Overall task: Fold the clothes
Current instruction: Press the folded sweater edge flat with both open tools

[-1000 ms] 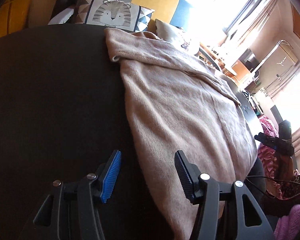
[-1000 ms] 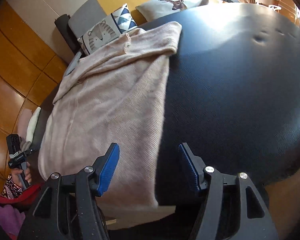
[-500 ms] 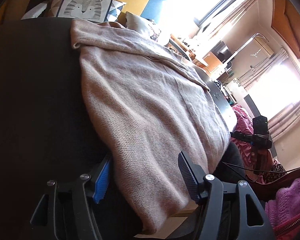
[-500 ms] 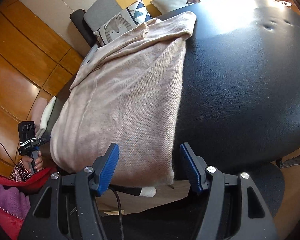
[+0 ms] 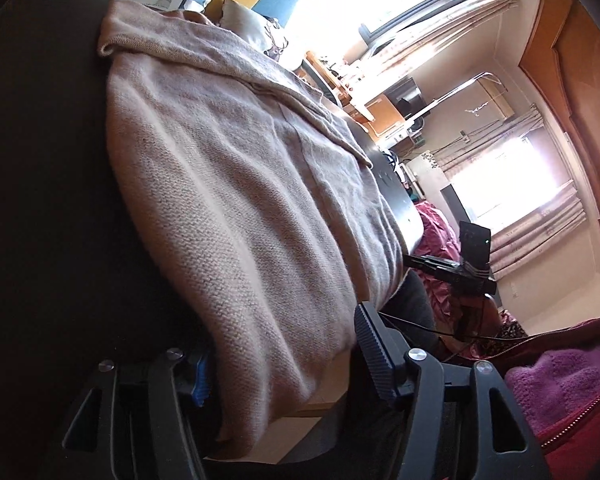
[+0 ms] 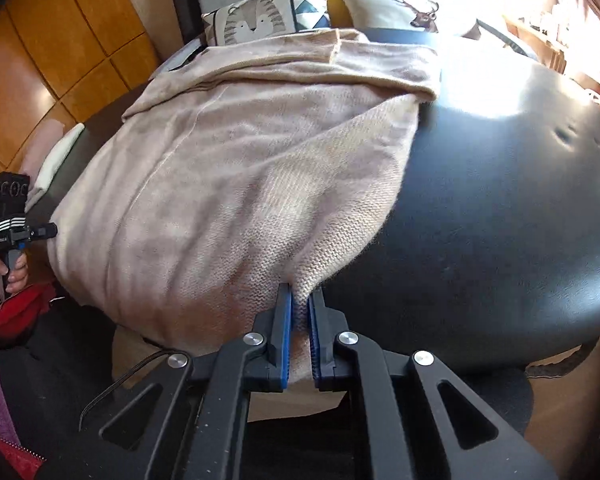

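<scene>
Right gripper (image 6: 299,312) clamped on the near right corner of the beige knitted sweater (image 6: 228,184), fabric bunched between its blue pads. Left gripper (image 5: 284,356) closing around the near left corner, cloth between the jaws but not yet pinched. Sweater spread flat on the round black leather table (image 6: 500,220), hem hanging over the near edge. Best to finish the left pinch deep on the hem, then lift both corners evenly. Half a second earlier, right jaws wide apart around that corner.
</scene>
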